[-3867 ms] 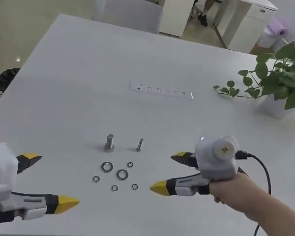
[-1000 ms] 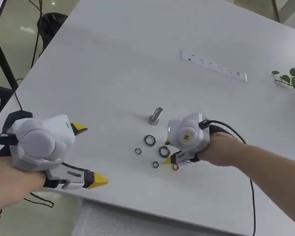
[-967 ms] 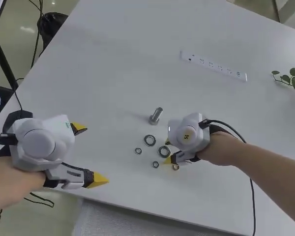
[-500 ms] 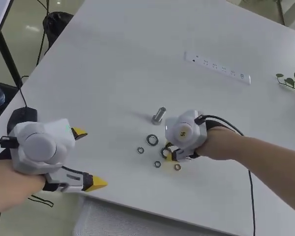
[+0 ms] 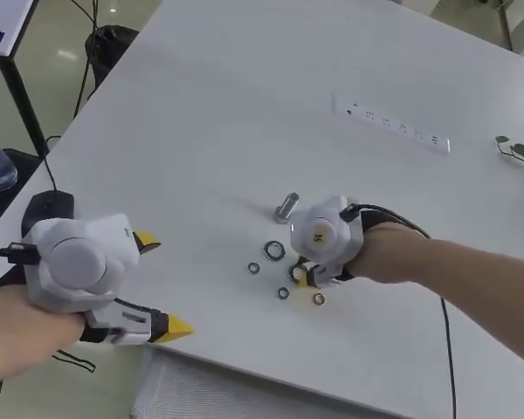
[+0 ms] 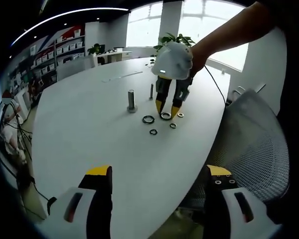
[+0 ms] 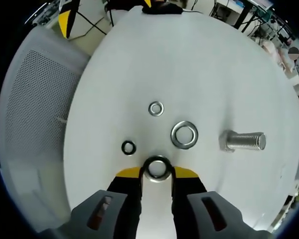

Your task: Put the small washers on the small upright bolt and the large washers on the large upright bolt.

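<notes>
Right claw (image 7: 157, 173) narrowed onto a large washer (image 7: 157, 160) flat on the table (image 5: 201, 113); large bolt (image 5: 286, 208) stands upright just far-left of it; left claw (image 6: 159, 171) wide, well apart.

My left gripper (image 5: 164, 285) and right gripper (image 5: 301, 278) are rounded white shells with black, yellow-tipped jaws. The right bears a round yellow sticker (image 5: 318, 236) and a black cable (image 5: 393, 214).

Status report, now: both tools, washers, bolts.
Left tool open, empty, at the table edge. Right tool jaws either side of a large washer on the table, grip unconfirmed. Large bolt bare. Nothing in the way.
</notes>
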